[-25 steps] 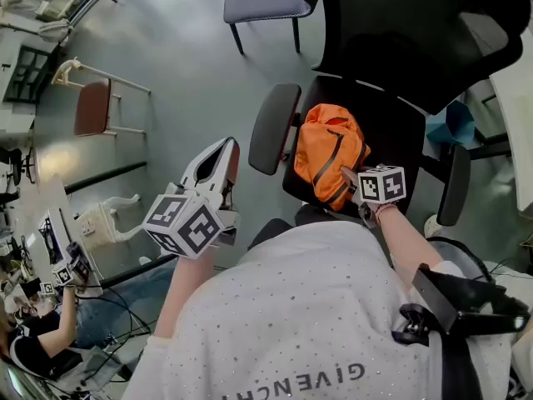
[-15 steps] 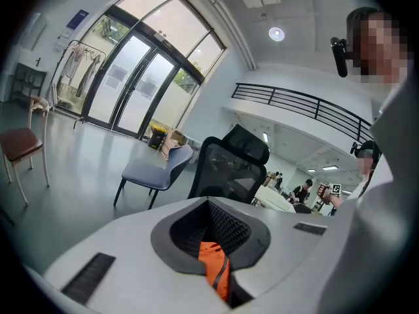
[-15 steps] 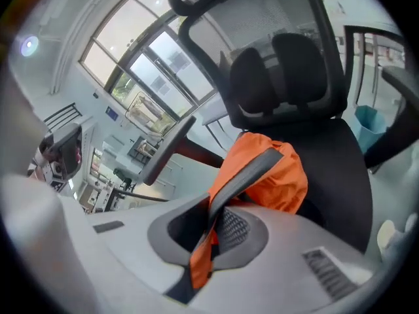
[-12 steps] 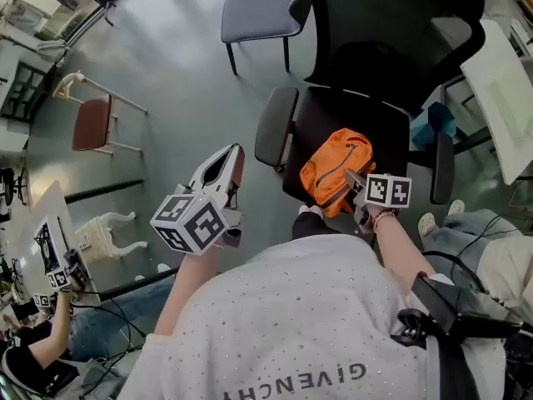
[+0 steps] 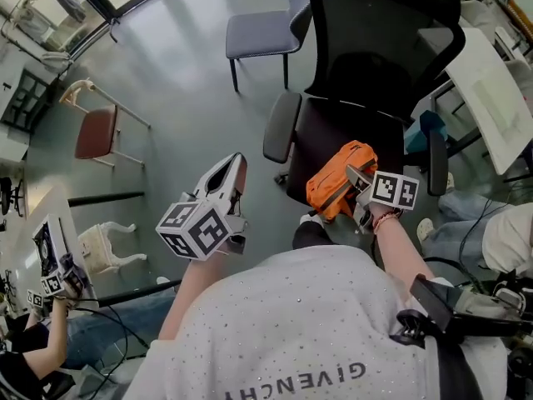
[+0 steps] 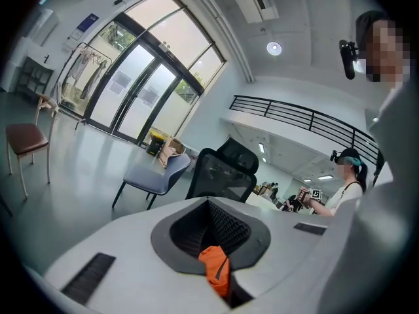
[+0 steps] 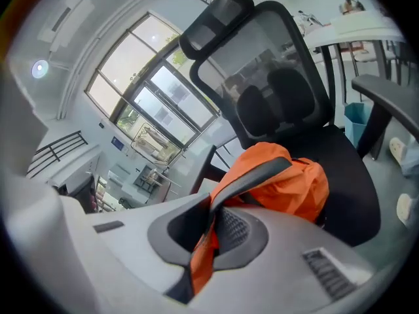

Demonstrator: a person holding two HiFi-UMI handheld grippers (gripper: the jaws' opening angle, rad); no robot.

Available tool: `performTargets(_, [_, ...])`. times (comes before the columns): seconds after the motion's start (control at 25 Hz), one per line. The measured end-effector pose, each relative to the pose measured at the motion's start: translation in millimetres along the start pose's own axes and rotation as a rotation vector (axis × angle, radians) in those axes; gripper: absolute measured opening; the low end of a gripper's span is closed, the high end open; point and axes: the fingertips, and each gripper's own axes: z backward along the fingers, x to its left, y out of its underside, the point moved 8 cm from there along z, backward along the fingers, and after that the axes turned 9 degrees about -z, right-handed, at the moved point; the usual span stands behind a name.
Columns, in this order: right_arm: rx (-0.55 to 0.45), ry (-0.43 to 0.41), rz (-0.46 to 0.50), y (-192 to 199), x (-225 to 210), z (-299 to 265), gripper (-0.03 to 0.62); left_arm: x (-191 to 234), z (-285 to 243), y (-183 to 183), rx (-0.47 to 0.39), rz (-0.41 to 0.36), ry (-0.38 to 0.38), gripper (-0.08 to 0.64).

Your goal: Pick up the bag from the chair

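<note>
Head view first: the orange bag was at the front of the black chair seat, on the side away from the desk and its long left edge, with its long axis slanting from the seat's front lip up toward that edge. The right gripper was right on the bag's near end, so that hand was obviously the one doing the work, while the left gripper hung out over the floor, well apart from chair and desk, touching nothing. In the left gripper view the jaws looked drawn together, with a little orange bit showing low in the slot; I couldn't tell what it was, but it didn't look like the bag, since the chair sat well off ahead. In the right gripper view the jaws were clamped on a fold of the bag's orange fabric beside its dark strap, and the bulk of the bag bulged just past the tips over the seat. I'd guess the lift only needed a straight pull up and back, though I couldn't tell if the bag was clear of the seat
</note>
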Motion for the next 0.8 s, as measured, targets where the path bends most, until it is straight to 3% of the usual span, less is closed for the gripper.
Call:
performTargets(0.2, [-0.076,-0.015,0.083,2.0,26.2,20.2,0.009,-12.9,15.8,2.9,-0.020,-0.009,0.048,0.003])
performTargets(0.36, [-0.157,-0.054,0.064,10.4,47.5,35.2,0.009,-18.0,35.3,-0.7,-0.039,-0.019,0.076,0.003])
performTargets(0.56, [-0.235,-0.138,0.062,14.9,76.9,61.4,0.009,-26.6,58.7,-3.5,-0.087,-0.015,0.110,0.003])
performTargets(0.8, [-0.304,-0.227,0.153,12.7,122.6,87.6,0.009,-37.6,75.8,-9.1,-0.160,-0.014,0.171,0.003])
